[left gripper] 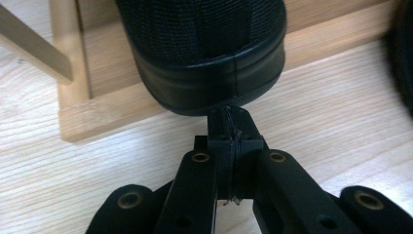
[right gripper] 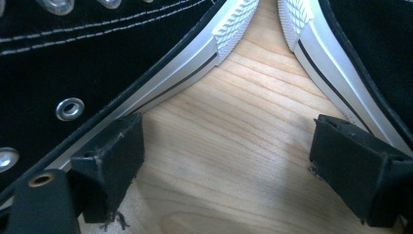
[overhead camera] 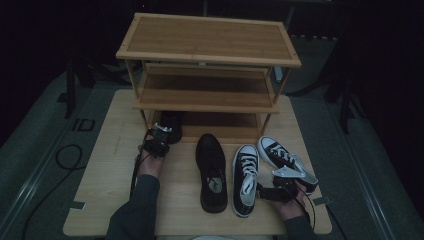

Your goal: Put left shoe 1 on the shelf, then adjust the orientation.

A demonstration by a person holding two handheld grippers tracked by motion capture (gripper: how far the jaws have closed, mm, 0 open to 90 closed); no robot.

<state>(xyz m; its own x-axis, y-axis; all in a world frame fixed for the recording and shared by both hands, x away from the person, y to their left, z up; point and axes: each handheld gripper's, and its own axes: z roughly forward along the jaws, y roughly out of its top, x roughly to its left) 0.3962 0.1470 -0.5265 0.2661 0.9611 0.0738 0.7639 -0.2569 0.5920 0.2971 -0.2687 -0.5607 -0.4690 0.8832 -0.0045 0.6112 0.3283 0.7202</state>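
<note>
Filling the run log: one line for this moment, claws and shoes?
left claw: shut, tips at heel of black shoe on rack bottom shelf | right claw: open, between two sneakers, holding nothing

A light wooden table (overhead camera: pixel 105 200) carries a three-tier bamboo shoe rack (overhead camera: pixel 207 55) at its far edge. On the tabletop lie a black shoe (overhead camera: pixel 211 172) and two black-and-white sneakers (overhead camera: pixel 246 179) (overhead camera: pixel 285 159); another black shoe (overhead camera: pixel 170 131) seems to sit on the rack's lowest shelf, though it is dim there.

Rack (overhead camera: pixel 207 55): at the table's (overhead camera: pixel 100 200) far edge.
Shoe (overhead camera: pixel 171 127): I see it on the bottom shelf, left.
Loafer (overhead camera: pixel 212 172): before the rack.
Sneakers (overhead camera: pixel 245 180): to its right.
</note>
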